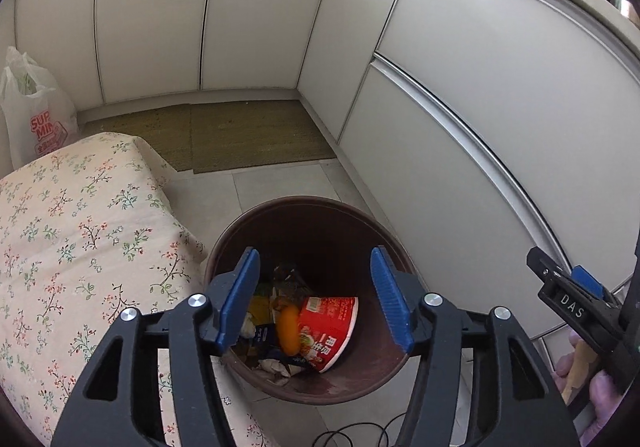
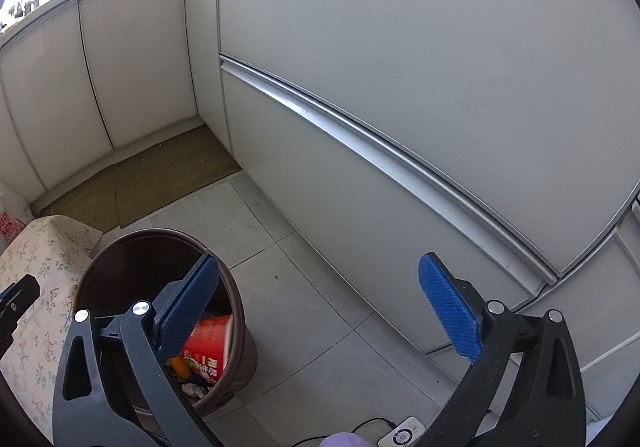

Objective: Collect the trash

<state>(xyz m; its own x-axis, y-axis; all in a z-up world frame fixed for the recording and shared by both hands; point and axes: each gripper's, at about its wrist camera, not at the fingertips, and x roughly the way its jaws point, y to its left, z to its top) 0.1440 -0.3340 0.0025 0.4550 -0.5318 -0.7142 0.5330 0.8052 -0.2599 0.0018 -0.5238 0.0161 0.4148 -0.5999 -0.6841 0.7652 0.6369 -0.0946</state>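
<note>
Both tongs held wide apart and unloaded above a brown trash bin (image 1: 312, 379).
A red instant-noodle cup (image 1: 332, 331) is seen lying inside; left tongs (image 1: 316, 299) over it, right tongs (image 2: 320, 307) beside.

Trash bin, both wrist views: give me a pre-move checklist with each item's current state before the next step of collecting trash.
1. Left gripper open and holding nothing: ok.
2. Right gripper open and holding nothing: ok.
3. Trash bin upright on the floor, mouth unobstructed: ok.
4. Left gripper lined up over the bin: ok. The right one sits off to the bin's side.
5. Red noodle cup and orange item inside the bin, below the rim: ok.
6. More trash left to collect: cannot tell; none shows on the floral cloth or visible floor.
</note>
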